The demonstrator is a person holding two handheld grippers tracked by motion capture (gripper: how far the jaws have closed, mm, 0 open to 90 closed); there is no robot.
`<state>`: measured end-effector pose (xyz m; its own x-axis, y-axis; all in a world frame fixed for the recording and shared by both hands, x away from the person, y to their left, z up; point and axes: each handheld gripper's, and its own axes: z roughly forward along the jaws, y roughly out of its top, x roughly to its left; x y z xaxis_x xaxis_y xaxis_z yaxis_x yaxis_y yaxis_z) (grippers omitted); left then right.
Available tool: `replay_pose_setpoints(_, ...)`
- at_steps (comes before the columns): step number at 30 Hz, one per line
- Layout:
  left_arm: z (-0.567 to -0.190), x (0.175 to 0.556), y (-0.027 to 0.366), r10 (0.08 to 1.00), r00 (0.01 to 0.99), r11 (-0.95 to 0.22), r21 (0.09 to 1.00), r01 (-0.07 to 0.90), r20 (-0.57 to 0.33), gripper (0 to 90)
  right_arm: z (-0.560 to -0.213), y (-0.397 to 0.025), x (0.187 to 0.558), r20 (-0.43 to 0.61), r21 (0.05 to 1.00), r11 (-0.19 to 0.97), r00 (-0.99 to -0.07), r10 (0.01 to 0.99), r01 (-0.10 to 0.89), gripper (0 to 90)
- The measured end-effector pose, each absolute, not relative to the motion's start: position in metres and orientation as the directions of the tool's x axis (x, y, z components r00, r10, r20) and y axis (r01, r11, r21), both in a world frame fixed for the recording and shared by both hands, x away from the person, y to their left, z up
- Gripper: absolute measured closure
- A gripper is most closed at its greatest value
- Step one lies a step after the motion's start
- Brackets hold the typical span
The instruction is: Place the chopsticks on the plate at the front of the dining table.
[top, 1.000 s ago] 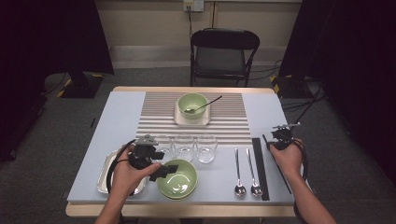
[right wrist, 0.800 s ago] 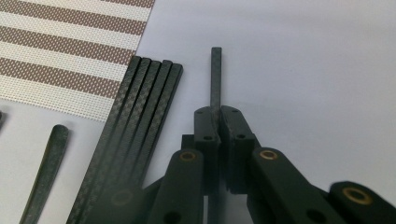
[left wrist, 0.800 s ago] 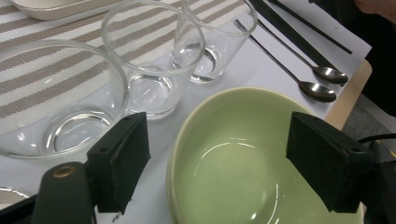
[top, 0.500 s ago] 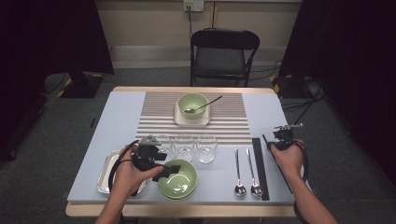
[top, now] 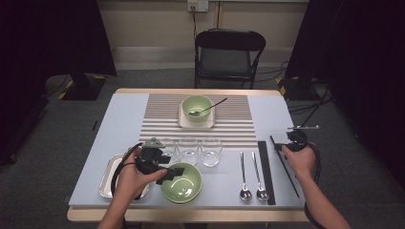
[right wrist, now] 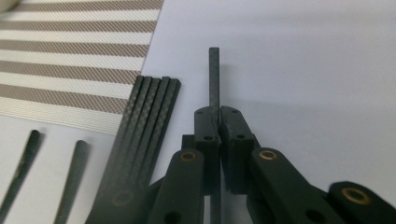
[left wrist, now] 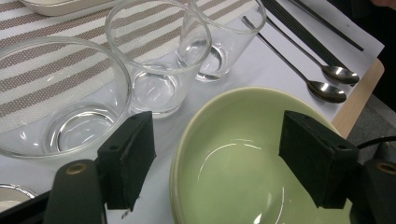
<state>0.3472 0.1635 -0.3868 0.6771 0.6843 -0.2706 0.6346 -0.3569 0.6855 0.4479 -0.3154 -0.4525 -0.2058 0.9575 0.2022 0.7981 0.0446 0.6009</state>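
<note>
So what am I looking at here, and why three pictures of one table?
A person sits at a table holding a hand-worked two-jaw gripper in each hand. The high view looks down from above; the other two come from cameras riding on each gripper.

The left gripper has its jaws open over the near green bowl, beside three empty glasses and a metal tray. The right gripper is shut on a single black chopstick, next to a bundle of chopsticks.

Two spoons lie near the front edge. On the striped mat, a far green bowl holds a spoon.
</note>
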Motion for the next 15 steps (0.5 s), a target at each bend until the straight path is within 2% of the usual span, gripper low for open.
replay_pose_setpoints(15,-0.385,0.347,0.163,0.682,0.68,-0.356,0.69,0.63,-0.269,27.9,-0.424,-0.319,0.451,0.236,0.651,0.021,-0.229,0.944,0.759,86.5)
